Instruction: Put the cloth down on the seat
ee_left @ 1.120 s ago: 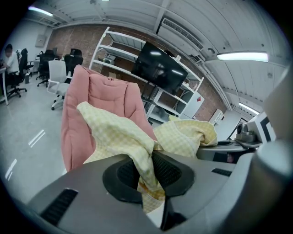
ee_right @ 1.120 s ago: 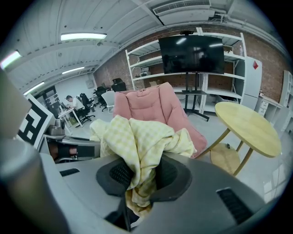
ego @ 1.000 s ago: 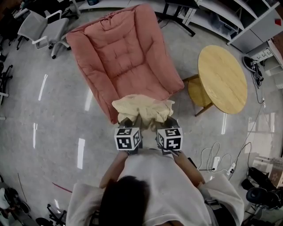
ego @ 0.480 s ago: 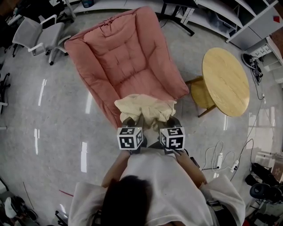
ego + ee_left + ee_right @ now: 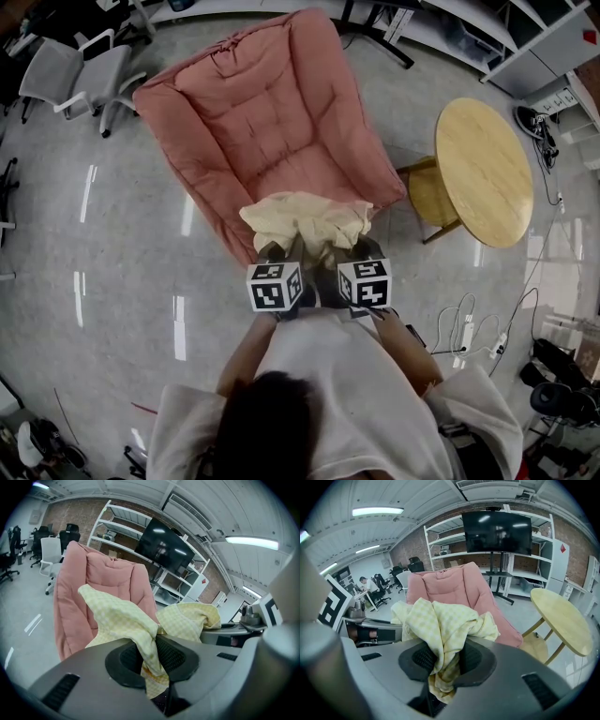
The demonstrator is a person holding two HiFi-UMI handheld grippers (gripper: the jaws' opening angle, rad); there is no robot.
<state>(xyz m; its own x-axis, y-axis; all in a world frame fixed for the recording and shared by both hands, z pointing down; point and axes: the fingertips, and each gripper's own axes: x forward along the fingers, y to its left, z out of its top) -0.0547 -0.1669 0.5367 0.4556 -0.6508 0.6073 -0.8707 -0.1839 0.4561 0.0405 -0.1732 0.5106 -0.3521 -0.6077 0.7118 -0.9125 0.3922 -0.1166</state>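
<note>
A pale yellow checked cloth (image 5: 305,221) hangs bunched between my two grippers, just above the front edge of the pink padded armchair (image 5: 262,112). My left gripper (image 5: 277,255) is shut on the cloth (image 5: 140,634), whose fold is pinched between its dark pads. My right gripper (image 5: 352,251) is shut on the same cloth (image 5: 440,630) a hand's width to the right. Both grippers are side by side, close in front of the person's chest. The chair's seat cushion (image 5: 281,150) lies bare beyond the cloth.
A round wooden table (image 5: 483,169) with a wooden stool (image 5: 424,192) under it stands right of the chair. A grey office chair (image 5: 70,75) is at the upper left. Shelving and a dark screen (image 5: 497,531) stand behind. Cables and a power strip (image 5: 464,333) lie on the floor at right.
The armchair and table have slid slightly in the head view as the person shifted closer; the cloth sits a little further over the chair's front edge. Both grips are unchanged.
</note>
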